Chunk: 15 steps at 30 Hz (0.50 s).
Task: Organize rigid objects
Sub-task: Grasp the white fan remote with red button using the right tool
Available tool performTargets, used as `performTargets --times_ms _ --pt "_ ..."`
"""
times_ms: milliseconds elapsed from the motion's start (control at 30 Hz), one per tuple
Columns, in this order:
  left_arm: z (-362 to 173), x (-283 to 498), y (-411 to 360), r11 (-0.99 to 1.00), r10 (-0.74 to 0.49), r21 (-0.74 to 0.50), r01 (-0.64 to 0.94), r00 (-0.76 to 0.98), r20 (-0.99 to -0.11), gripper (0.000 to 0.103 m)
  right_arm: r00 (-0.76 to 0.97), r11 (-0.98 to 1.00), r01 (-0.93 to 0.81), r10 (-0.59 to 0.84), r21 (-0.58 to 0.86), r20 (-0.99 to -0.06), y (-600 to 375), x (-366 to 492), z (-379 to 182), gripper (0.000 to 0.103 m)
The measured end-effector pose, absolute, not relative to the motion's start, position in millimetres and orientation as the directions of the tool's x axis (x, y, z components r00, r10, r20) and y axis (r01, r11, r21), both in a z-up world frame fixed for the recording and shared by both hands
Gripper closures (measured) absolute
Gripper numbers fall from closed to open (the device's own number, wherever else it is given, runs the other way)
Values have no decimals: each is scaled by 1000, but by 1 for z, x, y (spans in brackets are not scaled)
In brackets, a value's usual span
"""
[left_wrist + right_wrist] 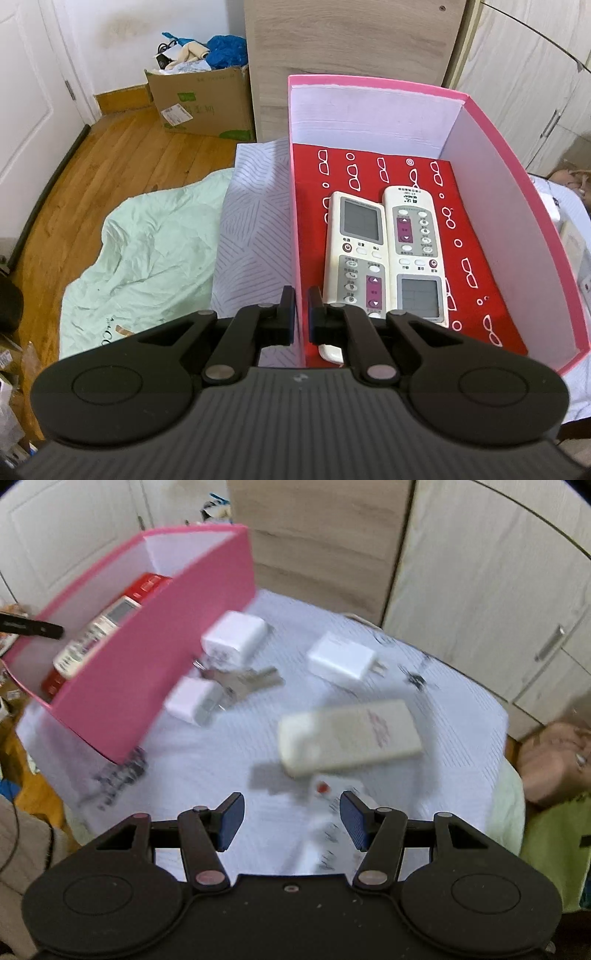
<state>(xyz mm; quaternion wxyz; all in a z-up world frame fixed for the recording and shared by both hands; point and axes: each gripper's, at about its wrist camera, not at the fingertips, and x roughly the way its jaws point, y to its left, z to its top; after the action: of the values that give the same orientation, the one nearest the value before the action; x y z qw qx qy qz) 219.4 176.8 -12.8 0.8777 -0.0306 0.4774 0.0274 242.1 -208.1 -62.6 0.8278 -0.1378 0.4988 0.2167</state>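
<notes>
**Two remotes in the pink box, more things on the cloth**

While your left gripper point(301, 314) pinches the left wall of the pink box point(517, 206), your right gripper point(291, 821) hangs over the table, so I go from the big things to the small ones.

The table is covered with a white cloth with thin stripes point(229, 760), and the box stands on its left part. In the left wrist view you see a wooden cabinet panel point(351, 44) behind the box, a wooden floor point(110, 158) on the left, and a cardboard carton point(203, 103) against the wall. A pale green sheet point(147, 251) lies on the floor beside the table.

The box has a red bottom with white glasses printed on it. Two white remote controls lie in it, side by side and touching: the left remote point(356, 258) has its screen at the far end, the right remote point(415, 254) has its screen at the near end.

Your left gripper is closed; its two fingers stand on either side of the thin box wall and hold it.

In the right wrist view, which is blurred, a third remote point(351, 734) lies face down on the cloth, in front of your right gripper. This gripper is about half open and holds nothing. Farther away lie three white chargers: one point(234, 638) just beside the box, one point(194, 699) nearer to you, one point(341, 657) more to the right. Metal keys point(247, 681) lie between the first two.
</notes>
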Motion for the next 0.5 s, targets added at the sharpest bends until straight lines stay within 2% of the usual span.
performTargets --times_ms 267,500 --pt "-14 219 176 997 13 -33 -76 542 -840 97 374 852 -513 111 -106 -921 -214 245 -98 37" --pt "-14 222 175 997 23 -21 -75 540 -841 97 390 869 -487 124 -90 -912 -216 254 -100 35"
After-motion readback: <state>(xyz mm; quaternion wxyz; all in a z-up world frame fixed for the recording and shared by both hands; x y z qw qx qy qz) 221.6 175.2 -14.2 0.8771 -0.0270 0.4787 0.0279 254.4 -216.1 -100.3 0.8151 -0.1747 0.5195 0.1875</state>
